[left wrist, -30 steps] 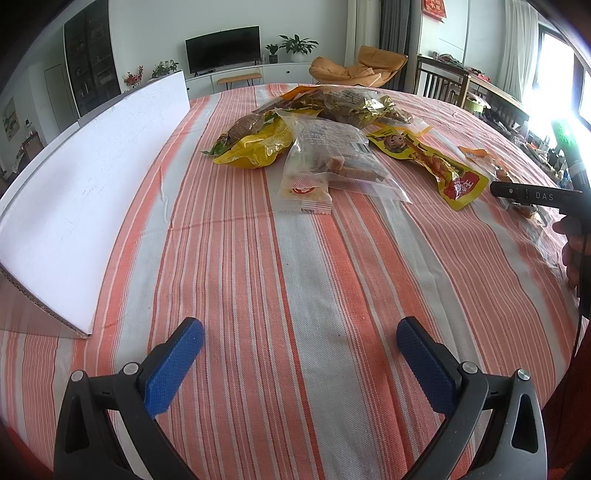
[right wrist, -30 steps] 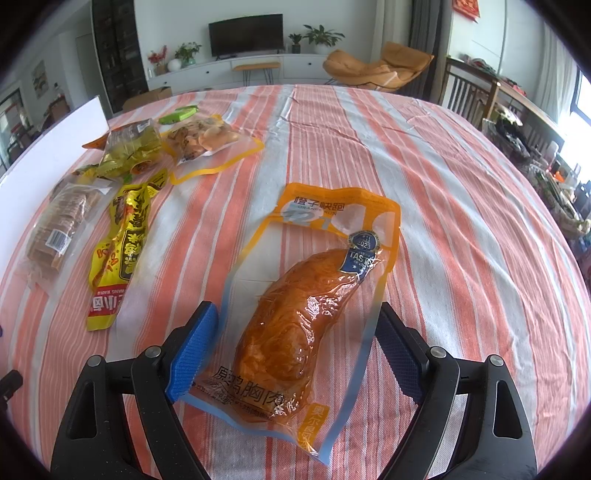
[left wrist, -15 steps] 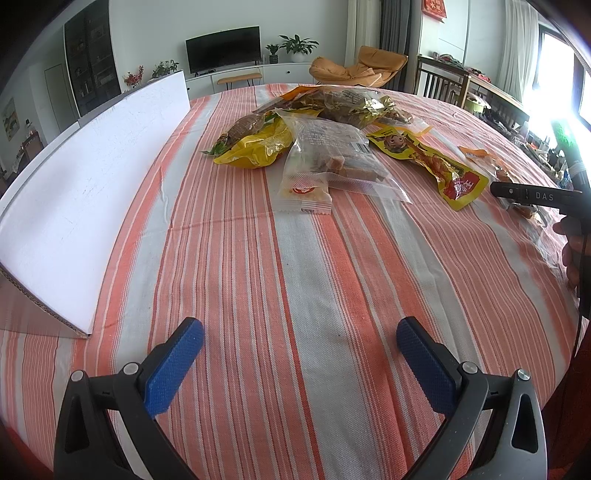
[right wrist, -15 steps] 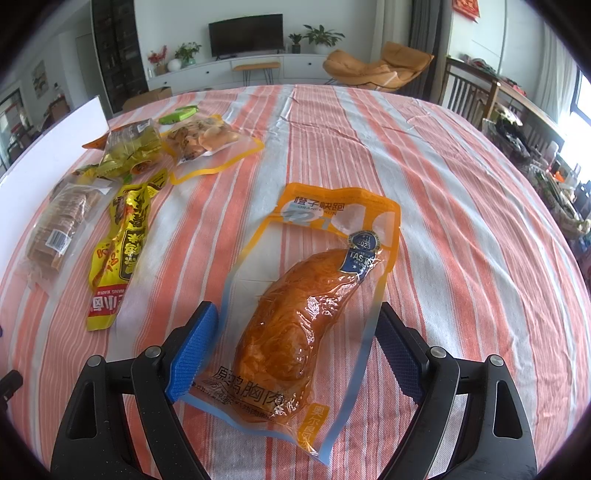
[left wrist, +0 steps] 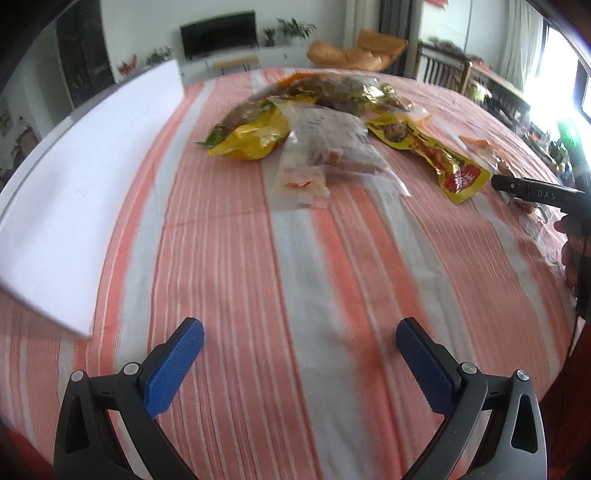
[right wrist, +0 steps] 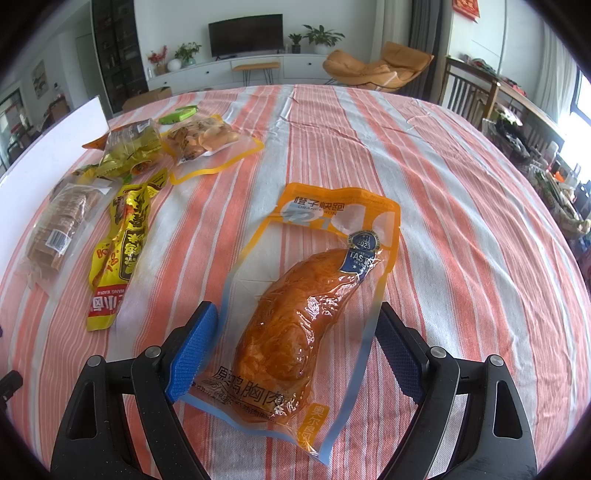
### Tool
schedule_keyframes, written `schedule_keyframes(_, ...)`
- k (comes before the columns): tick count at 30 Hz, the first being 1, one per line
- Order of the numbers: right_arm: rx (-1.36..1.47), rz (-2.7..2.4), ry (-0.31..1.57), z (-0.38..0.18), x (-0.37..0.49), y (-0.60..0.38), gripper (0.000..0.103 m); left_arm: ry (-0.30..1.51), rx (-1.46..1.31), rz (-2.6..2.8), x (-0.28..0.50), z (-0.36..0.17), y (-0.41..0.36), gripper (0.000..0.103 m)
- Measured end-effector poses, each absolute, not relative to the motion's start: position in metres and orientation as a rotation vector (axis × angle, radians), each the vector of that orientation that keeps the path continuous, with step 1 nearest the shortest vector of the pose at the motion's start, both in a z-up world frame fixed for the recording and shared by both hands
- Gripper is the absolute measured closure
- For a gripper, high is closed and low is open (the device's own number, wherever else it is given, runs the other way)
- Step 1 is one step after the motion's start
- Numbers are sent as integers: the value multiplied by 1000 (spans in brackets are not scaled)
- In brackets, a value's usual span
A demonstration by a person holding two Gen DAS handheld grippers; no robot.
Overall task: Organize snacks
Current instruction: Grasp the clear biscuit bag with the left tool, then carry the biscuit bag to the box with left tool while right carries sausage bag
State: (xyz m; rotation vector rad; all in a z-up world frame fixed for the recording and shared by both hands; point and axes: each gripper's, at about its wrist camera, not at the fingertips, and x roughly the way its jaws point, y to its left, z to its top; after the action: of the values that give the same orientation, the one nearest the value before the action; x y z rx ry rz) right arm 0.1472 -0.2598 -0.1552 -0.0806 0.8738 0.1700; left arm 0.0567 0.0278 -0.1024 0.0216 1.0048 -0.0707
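Two grippers: right gripper (right wrist: pixel 291 347) has its jaws spread wide, straddling the chicken breast pouch (right wrist: pixel 306 295), nothing clamped; left gripper (left wrist: pixel 300 360) is likewise spread and empty over bare cloth.
Pouch position: flat on the table, its near end between the right gripper's blue pads (right wrist: pixel 192 350), which appear to stand just beside its edges without pressing.
Long axis: runs away from the right gripper, leaning toward the upper right, so the pads face its long sides.
Nearer hand: the right, by far; in the left wrist view the other snacks lie well ahead of the left gripper.
Likely next move: closing on the pouch's near end, judging by the straddle.
Other snacks: yellow packet (right wrist: pixel 118 254), biscuit bag (right wrist: pixel 62 225) and clear nut pouch (right wrist: pixel 207 144), grouped on the left in the right wrist view.
Surface: striped tablecloth (right wrist: pixel 443 221), orange and white, slightly creased.
White board (left wrist: pixel 85 184): propped along the table's left edge.
Room: living room with television (right wrist: pixel 245 35), orange lounge chair (right wrist: pixel 376 68), plants.
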Motion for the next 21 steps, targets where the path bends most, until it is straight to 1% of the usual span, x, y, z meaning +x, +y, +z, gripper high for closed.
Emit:
schedule_keyframes(4,-80,171,874,-155,147,-260,15,919,47,-93,94,-56,13,0)
schedule_keyframes(6,-80,170,874,-155,147,-260,15,900,69,-105,129,-37,-2,0)
schedule_keyframes(9,-80,170,874,-155,147,-260,15,970,95,-47,177,-45,-17,0)
schedule_keyframes(12,-80,171,874,-155,147,-260,15,1041,224,61,216,-76,-38,1)
schedule_keyframes(13,-79,171,874,-155,147,-260,15,1058,321,100,224,-91,-47,6)
schedule_keyframes(14,-79,171,874,-155,147,-260,15,1011,340,78,222,-93,-50,20)
schedule_keyframes(15,-78,171,874,-155,147,-260,15,996,339,83,220,-92,-50,53)
schedule_keyframes(18,-78,172,873,-156,147,-259,15,984,275,27,204,-83,-42,60)
schedule_keyframes(21,-73,177,874,-157,148,-259,14,998,87,-111,176,-70,-15,61)
